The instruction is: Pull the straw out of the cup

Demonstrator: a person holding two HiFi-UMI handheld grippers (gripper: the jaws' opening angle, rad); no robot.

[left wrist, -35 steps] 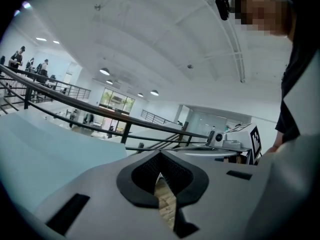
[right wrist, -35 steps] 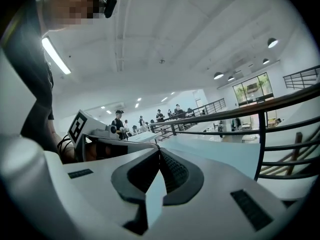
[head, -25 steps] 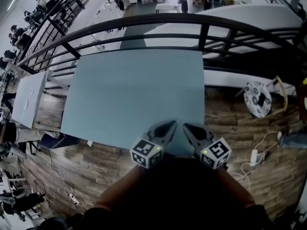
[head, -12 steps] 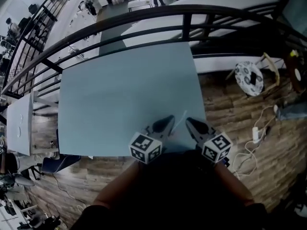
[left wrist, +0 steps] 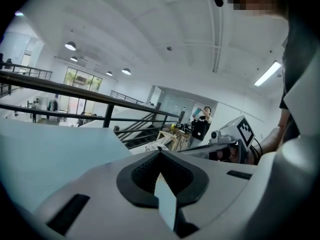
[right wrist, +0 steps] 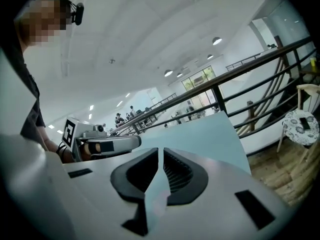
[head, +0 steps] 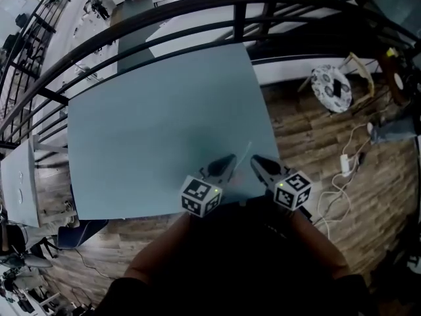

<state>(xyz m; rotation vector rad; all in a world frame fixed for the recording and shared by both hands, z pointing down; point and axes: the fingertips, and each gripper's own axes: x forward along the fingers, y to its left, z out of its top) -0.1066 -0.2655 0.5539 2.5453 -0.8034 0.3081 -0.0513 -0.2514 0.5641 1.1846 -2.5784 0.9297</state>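
No cup shows in any view. A thin pale straw [head: 244, 157] lies on the light blue table [head: 158, 124] near its front right corner, between the tips of my two grippers. My left gripper [head: 229, 158] hovers just left of it and my right gripper [head: 255, 160] just right of it. Both point away from me over the table's near edge. In the left gripper view the left gripper [left wrist: 160, 154] has its jaws together with nothing between them. The right gripper [right wrist: 161, 151] looks the same in its own view.
A black railing [head: 197, 8] runs along the table's far side. On the wooden floor to the right stand a round patterned stool [head: 331, 87] and a power strip with white cables [head: 345, 166]. A second table [head: 16, 183] is at the far left.
The head view has swung, so the table sits further left and turned in the picture. Both grippers keep their places at the near edge, on either side of the straw.
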